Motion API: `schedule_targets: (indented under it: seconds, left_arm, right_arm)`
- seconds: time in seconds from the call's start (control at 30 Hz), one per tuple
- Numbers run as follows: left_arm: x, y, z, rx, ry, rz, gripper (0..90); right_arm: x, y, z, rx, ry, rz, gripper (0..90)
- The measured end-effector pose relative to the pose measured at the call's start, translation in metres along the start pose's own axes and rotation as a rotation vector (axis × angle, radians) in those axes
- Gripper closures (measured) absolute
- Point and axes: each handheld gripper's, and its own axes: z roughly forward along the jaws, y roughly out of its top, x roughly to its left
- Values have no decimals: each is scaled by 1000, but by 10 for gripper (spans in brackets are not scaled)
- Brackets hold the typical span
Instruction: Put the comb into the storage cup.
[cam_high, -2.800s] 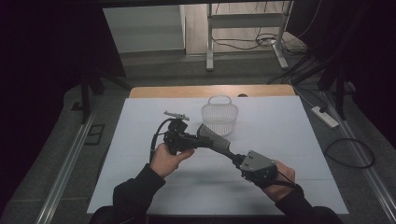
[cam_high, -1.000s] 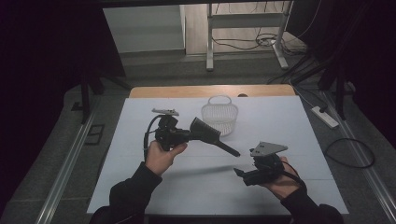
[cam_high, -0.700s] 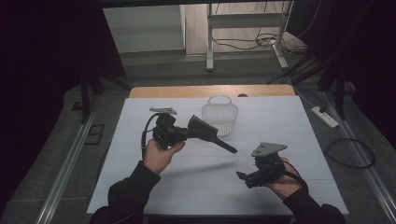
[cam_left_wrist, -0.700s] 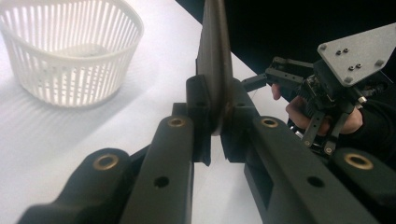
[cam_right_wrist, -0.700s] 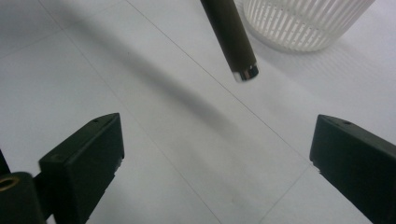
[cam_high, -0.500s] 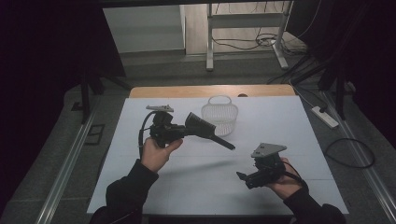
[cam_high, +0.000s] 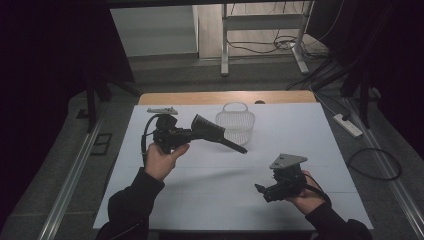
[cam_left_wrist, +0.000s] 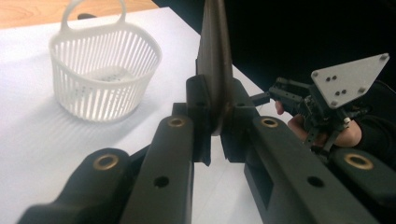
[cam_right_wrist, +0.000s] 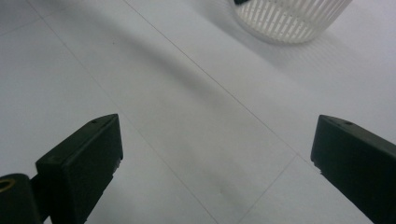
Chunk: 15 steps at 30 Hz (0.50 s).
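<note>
Item 1, left side. Left gripper (cam_high: 189, 134), held above the white counter (cam_high: 200, 200) by the person's left hand (cam_high: 159, 161). Its fingers (cam_left_wrist: 198, 100) are clamped on a dark brush (cam_high: 212, 131), gripped near its broad head. The brush's long axis runs left to right and slightly toward the person; the thin handle tip points past the basket's front, toward the right hand. The brush is lifted clear of the counter, with its shadow lying below.

Item 2, centre rear. White slatted basket (cam_high: 235, 122) with a loop handle, upright on the counter, just behind and to the right of the brush head. In the left gripper view its inside (cam_left_wrist: 100, 74) appears empty; a perforated floor is visible.

Item 3, right side. Right gripper (cam_high: 261, 190), low over the near counter in the person's right hand (cam_high: 306, 196), well apart from the brush and basket. Its fingers (cam_right_wrist: 79, 161) are spread wide with nothing between them, bare counter beneath.

Judgement: the left gripper is the nearer one to the basket. Dropping the brush in would call for swinging the brush rightward and away, then tipping its long axis down over the rim.
</note>
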Motion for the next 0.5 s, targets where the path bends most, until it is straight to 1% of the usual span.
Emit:
schedule_targets:
  seconds: [0.13, 0.27, 0.5]
  left_arm:
    - [1, 3, -4, -6, 6, -3, 829]
    - [3, 7, -9, -11, 15, -5, 828]
    - [8, 15, -16, -22, 33, -15, 828]
  right_arm:
    - [-1, -2, -1, 7, 6, 5, 18]
    - [-3, -5, -3, -1, 12, 14, 9]
    - [-9, -11, -8, -5, 23, 60, 0]
